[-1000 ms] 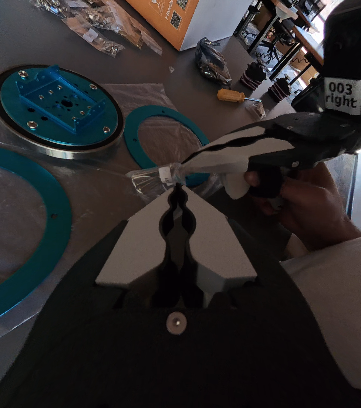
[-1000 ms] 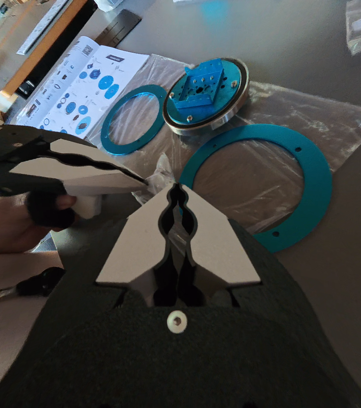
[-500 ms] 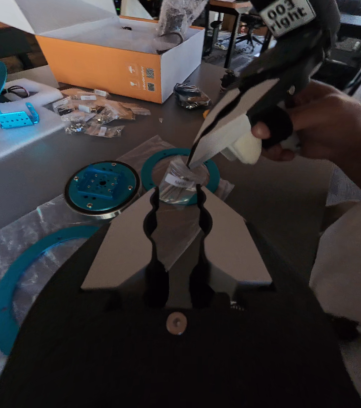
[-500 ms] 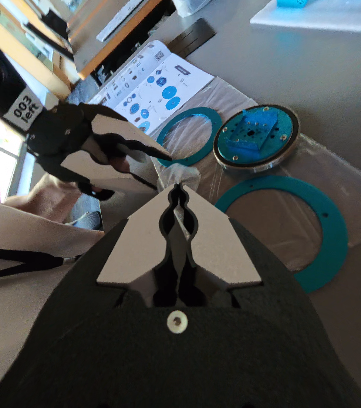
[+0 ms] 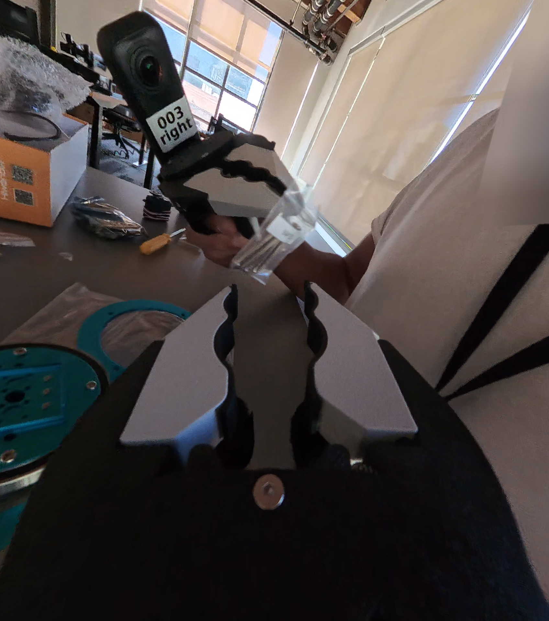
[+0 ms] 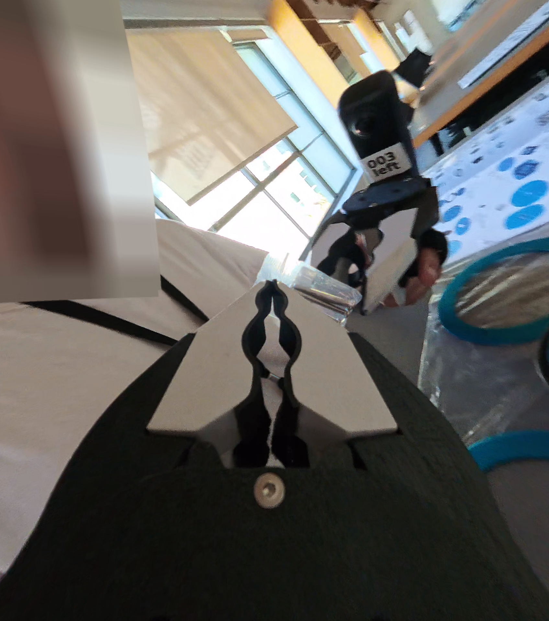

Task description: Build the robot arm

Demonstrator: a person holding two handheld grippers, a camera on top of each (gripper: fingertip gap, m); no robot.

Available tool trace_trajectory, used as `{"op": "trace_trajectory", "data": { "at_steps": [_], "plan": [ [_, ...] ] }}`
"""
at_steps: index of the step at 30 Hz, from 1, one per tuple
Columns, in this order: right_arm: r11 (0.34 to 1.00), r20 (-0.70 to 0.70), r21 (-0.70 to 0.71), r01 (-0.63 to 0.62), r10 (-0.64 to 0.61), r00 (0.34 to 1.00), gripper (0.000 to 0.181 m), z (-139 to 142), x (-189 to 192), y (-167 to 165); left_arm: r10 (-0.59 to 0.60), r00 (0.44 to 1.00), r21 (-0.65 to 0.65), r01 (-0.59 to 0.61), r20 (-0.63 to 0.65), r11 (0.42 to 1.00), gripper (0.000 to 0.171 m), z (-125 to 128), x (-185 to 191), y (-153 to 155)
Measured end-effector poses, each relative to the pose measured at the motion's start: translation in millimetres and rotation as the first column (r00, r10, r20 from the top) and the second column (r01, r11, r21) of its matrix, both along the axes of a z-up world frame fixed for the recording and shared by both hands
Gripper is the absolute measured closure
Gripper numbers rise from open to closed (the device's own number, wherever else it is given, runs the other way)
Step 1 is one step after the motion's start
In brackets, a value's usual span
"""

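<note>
My right gripper point(image 6: 271, 285) is shut on the top edge of a small clear plastic bag point(image 6: 322, 292) with metal screws and a white label. It holds the bag in the air, in front of a person's white shirt. The left wrist view shows the same bag point(image 5: 275, 235) hanging from the right gripper point(image 5: 282, 192). My left gripper point(image 5: 269, 288) is open and empty, just below the bag and apart from it. Its fingers point(image 6: 390, 255) show behind the bag in the right wrist view.
On the dark table lie a blue disc with a square bracket point(image 5: 14, 400), a teal ring point(image 5: 96, 324) on plastic wrap, a yellow-handled screwdriver point(image 5: 155, 243), foil bags and an orange box point(image 5: 14, 174). An open instruction sheet point(image 6: 518, 188) and teal rings point(image 6: 515, 255) lie to the right. The gap from one gripper's tips to the other's is roughly 5 centimetres.
Both grippers rose from the table and turned toward the person. The left gripper let go of the bag and opened. The right gripper carried the bag up.
</note>
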State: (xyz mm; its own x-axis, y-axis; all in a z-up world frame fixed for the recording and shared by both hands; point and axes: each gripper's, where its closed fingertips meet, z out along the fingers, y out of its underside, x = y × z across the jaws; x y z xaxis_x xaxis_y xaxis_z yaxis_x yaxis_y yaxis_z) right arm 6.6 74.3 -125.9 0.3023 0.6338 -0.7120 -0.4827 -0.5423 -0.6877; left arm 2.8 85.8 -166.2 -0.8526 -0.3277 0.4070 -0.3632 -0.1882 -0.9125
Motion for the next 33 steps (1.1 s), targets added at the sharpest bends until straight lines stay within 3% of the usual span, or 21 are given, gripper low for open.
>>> {"op": "trace_trajectory", "data": {
  "at_steps": [3, 7, 13, 16, 28, 33],
  "plan": [
    [0.999, 0.041, -0.010, -0.041, 0.041, 0.998, 0.181, -2, -7, 1, -0.051, 0.999, -0.062, 0.050, -0.018, 0.997, 0.139, 7, 0, 0],
    [0.994, -0.044, -0.015, -0.110, 0.109, 0.993, 0.181, 4, -9, 0, -0.008, 0.999, -0.106, 0.012, 0.036, 0.994, 0.138, 18, 2, 11],
    [0.988, -0.099, -0.023, -0.153, 0.150, 0.984, 0.181, 3, -10, -1, -0.097, 0.994, -0.059, 0.100, 0.045, 0.993, 0.138, 14, -6, -8],
    [0.991, -0.094, -0.048, -0.128, 0.123, 0.988, 0.181, -2, -4, 3, -0.129, 0.990, -0.046, 0.131, 0.055, 0.990, 0.159, 13, -12, -10],
    [0.995, -0.109, -0.078, -0.060, 0.051, 0.993, 0.181, -14, 18, 2, -0.060, 0.998, -0.113, 0.063, 0.031, 0.992, 0.159, 16, -4, 5],
    [0.996, -0.104, -0.076, -0.049, 0.041, 0.994, 0.181, -15, 20, 1, -0.052, 0.999, -0.149, 0.053, 0.008, 0.987, 0.166, 16, 0, 8]
  ]
}}
